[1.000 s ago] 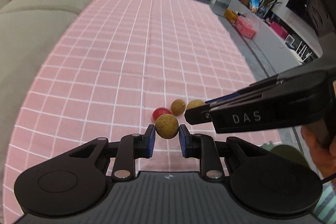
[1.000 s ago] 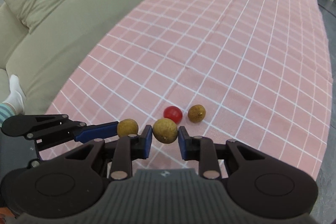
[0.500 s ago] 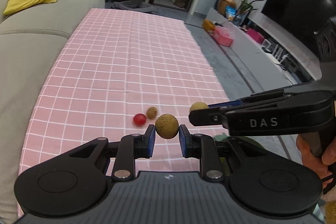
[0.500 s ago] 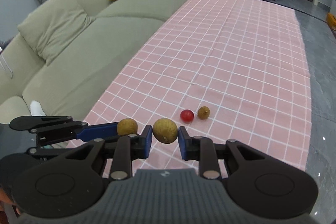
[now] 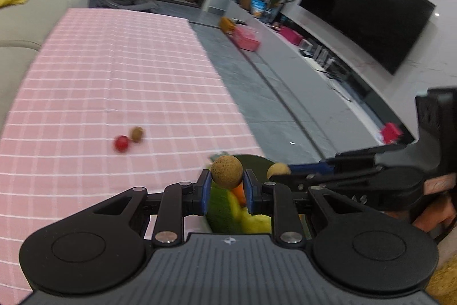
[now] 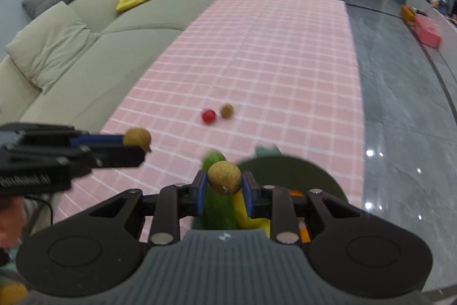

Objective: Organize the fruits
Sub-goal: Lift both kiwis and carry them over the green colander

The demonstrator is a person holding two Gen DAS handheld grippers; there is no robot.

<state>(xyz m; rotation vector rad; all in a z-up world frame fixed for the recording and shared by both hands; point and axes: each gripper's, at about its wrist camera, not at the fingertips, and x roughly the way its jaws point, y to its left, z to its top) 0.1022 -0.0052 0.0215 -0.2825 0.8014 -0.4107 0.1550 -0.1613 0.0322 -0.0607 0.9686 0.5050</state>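
My left gripper (image 5: 226,184) is shut on a round brown fruit (image 5: 226,171); it also shows in the right wrist view (image 6: 137,137). My right gripper (image 6: 224,186) is shut on a second brown fruit (image 6: 224,177), which also shows in the left wrist view (image 5: 277,170). Both are held above a dark green bowl (image 6: 288,170) at the table's near right corner, holding a green cucumber (image 6: 218,207), something yellow and something orange. A red fruit (image 6: 208,116) and a small brown fruit (image 6: 227,111) lie together on the pink checked cloth (image 6: 271,53).
A beige sofa (image 6: 71,47) runs along the table's left side. Grey floor (image 6: 400,105) lies to the right, with a TV (image 5: 368,10) and low cabinet beyond. The person's hand (image 5: 437,207) holds the right gripper's handle.
Both grippers, each holding its fruit, have lifted and pulled back toward the near right, from beside the two fruits on the cloth to above the green bowl.
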